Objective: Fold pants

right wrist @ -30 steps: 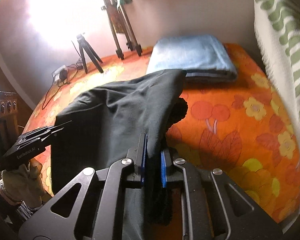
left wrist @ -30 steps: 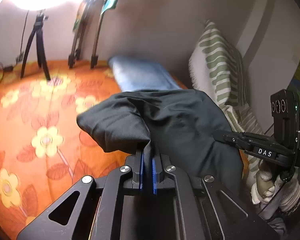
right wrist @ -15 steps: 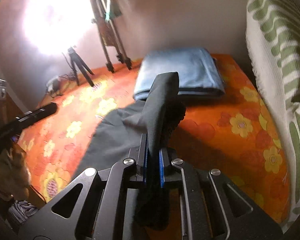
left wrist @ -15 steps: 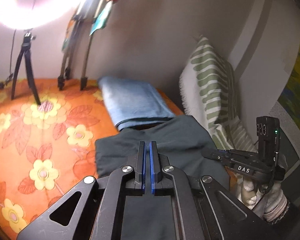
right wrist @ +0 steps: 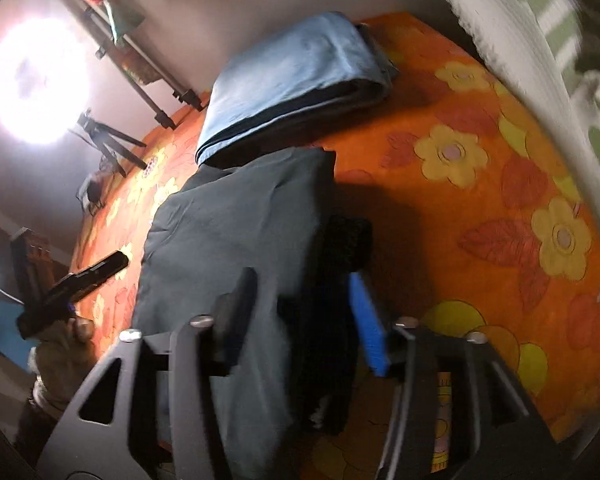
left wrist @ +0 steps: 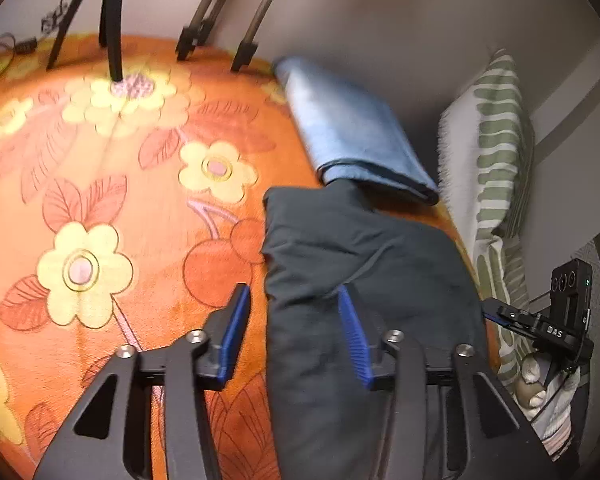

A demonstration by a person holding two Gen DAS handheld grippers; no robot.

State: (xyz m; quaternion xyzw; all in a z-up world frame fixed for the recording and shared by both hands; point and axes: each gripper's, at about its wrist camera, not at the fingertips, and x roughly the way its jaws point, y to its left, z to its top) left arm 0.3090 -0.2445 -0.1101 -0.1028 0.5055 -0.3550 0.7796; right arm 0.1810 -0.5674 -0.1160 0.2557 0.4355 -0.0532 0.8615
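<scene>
The dark grey pants (left wrist: pixel 364 256) lie folded on the orange flowered blanket (left wrist: pixel 140 208), their far end against a folded blue garment. My left gripper (left wrist: pixel 294 320) hangs low over the pants' left edge. Its jaws are opening, and the cloth lies loose between the blue pads (left wrist: pixel 352 332), unpressed. In the right wrist view, the pants (right wrist: pixel 236 216) run away from my right gripper (right wrist: pixel 304 312). Its jaws are opening too, astride the right edge and a black bunched part (right wrist: pixel 344 240). Each view shows the other gripper at its side, in a gloved hand (left wrist: pixel 536 384).
A folded blue garment (left wrist: pixel 352 132) (right wrist: pixel 292 80) lies just beyond the pants. A green-striped white pillow (left wrist: pixel 496 152) leans on the wall at the right. Tripod legs (left wrist: pixel 114 32) stand on the blanket's far end under a bright ring light (right wrist: pixel 40 80).
Both grippers held the pants' fold pinched and raised. They have swung forward and down, laid the fold flat on the blanket, and their jaws have come apart, letting go of the cloth.
</scene>
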